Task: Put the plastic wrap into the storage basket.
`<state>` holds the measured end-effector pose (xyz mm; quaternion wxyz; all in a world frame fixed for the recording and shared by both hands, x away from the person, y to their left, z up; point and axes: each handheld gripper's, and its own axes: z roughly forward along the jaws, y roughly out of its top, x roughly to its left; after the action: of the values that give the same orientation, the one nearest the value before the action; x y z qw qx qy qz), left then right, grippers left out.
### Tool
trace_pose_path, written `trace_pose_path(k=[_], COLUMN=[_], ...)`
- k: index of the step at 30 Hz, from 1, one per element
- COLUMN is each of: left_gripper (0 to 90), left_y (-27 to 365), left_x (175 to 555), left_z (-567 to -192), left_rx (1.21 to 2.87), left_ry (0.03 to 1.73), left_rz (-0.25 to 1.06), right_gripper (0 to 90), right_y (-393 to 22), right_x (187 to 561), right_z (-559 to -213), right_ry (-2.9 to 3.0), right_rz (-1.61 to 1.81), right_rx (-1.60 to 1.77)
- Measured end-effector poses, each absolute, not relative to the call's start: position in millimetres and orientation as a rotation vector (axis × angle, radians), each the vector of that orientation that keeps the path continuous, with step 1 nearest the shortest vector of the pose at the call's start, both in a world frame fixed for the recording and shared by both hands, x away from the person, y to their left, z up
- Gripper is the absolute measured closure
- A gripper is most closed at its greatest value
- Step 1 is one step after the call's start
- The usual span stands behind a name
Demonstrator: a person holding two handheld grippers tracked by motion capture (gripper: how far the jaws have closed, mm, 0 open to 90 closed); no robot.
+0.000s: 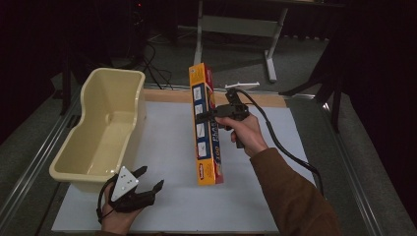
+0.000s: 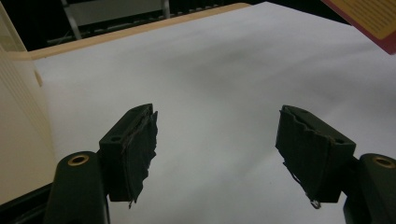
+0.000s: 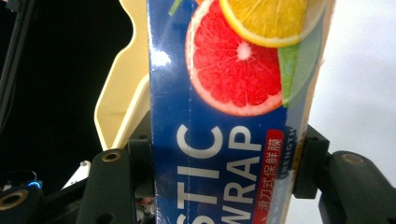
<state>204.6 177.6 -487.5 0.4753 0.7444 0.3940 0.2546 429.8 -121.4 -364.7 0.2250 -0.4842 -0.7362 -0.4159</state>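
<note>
- The right gripper (image 1: pixel 204 117) grasps a long plastic wrap box (image 1: pixel 205 125) about halfway along its length; in the right gripper view both black pads press on the box's (image 3: pixel 219 140) two narrow sides.
- The box hangs clear of the white sheet (image 1: pixel 172 147) on the table, over the middle of it, with its long axis running from far to near and its near end tilted a little to the right.
- In the high view the box shows an orange top face with small white panels and a red strip at the near end; the right gripper view shows its blue face with cut citrus fruit, white letters and a red label.
- The right hand (image 1: pixel 246 132) comes in from the right of the box, with a brown sleeve (image 1: pixel 295 196) behind it and the gripper's black cable trailing off to the right.
- The left gripper (image 1: pixel 147 182) sits at the near left edge of the sheet, its jaws spread wide with nothing between them; in the left gripper view bare white sheet (image 2: pixel 210 93) lies between them.
- A cream plastic tub (image 1: pixel 105 128) stands on the left side of the table, just beyond the left gripper and well left of the box; nothing shows inside it.
- In the left gripper view the tub's wall (image 2: pixel 18 130) fills the left edge and a corner of the box (image 2: pixel 369 18) shows at the top right.
</note>
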Motion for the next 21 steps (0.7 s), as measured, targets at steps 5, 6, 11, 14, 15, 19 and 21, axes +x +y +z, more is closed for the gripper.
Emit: trace_pose_path(k=[5,6,11,14,15,19,21], left_gripper=[28.5,28.5,28.5,28.5,28.5,28.2,28.2], left_y=[178.4,178.7,179.1,180.2,180.2,180.3,180.3], left_x=[204.9,204.8,204.5,204.7,204.7,204.3,204.3], left_z=[-487.7,-487.6,-487.5,-487.5,-487.5,-487.5,-487.5], left_rx=[1.816,1.815,1.815,1.82,1.82,1.826,1.826], left_ry=[0.968,0.967,0.967,0.968,0.968,0.962,0.962], left_rz=[0.621,0.621,0.621,0.62,0.62,0.618,0.619], right_gripper=[41.6,41.6,41.6,41.6,41.6,41.6,41.6], right_y=[-115.1,-110.9,-101.7,-92.1,-92.1,-81.6,-78.0], right_x=[430.6,430.9,432.7,435.4,435.4,440.4,442.3], right_z=[-363.0,-362.8,-362.0,-359.3,-359.3,-356.5,-355.3], right_ry=[-2.023,-2.02,-1.994,-1.966,-1.966,-1.933,-1.925], right_rz=[-1.159,-1.162,-1.164,-1.179,-1.179,-1.188,-1.196], right_rx=[-1.328,-1.33,-1.325,-1.318,-1.318,-1.327,-1.332])
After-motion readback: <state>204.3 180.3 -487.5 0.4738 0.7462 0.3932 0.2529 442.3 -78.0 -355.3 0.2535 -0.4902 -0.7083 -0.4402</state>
